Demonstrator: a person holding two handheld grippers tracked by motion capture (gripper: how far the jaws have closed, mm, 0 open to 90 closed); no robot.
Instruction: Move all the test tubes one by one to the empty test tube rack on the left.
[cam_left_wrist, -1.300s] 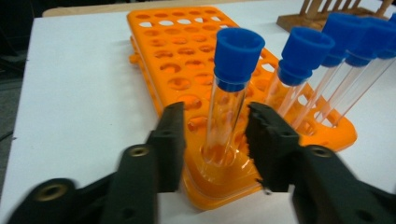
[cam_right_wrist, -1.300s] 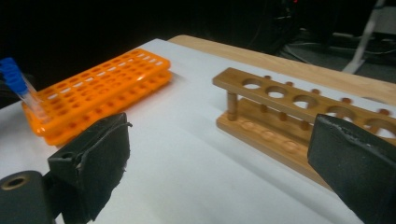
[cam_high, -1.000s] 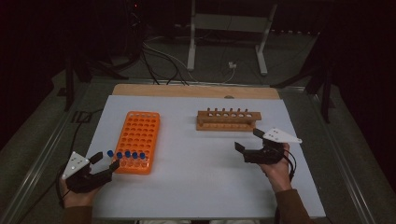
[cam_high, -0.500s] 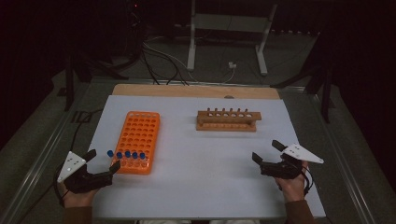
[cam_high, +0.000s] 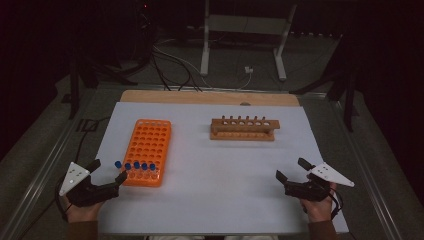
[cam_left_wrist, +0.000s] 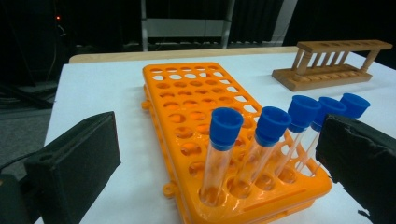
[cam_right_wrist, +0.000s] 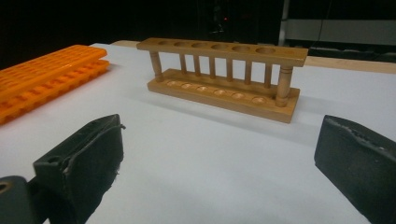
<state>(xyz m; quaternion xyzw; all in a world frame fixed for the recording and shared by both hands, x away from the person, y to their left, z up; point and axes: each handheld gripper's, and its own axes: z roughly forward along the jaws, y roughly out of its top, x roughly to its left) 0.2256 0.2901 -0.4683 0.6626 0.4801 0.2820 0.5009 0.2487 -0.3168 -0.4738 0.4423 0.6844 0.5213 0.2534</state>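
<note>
An orange tube rack (cam_high: 150, 142) (cam_left_wrist: 196, 98) lies left of centre on the white mat. Several blue-capped clear tubes (cam_high: 135, 166) (cam_left_wrist: 226, 126) stand in its near row. My left gripper (cam_high: 108, 171) (cam_left_wrist: 217, 158) sits at the rack's near left corner. Its jaws have just been opening, they stand wide, and the tubes rise just ahead of them, untouched. An empty wooden tube rack (cam_high: 243, 129) (cam_right_wrist: 224, 77) stands right of centre. My right gripper (cam_high: 291, 169) (cam_right_wrist: 222, 163) is open near the mat's front right and holds nothing.
The white mat (cam_high: 210, 170) covers the table, with a wooden board (cam_high: 210, 97) along its far edge. Beyond the table are a metal stand (cam_high: 242, 45) and cables (cam_high: 175, 65) on the floor. Metal rails (cam_high: 47, 165) run along both table sides.
My right gripper has moved right and toward the table's near edge, away from the wooden rack. My left gripper's jaws have spread wider while the hand stayed put.
</note>
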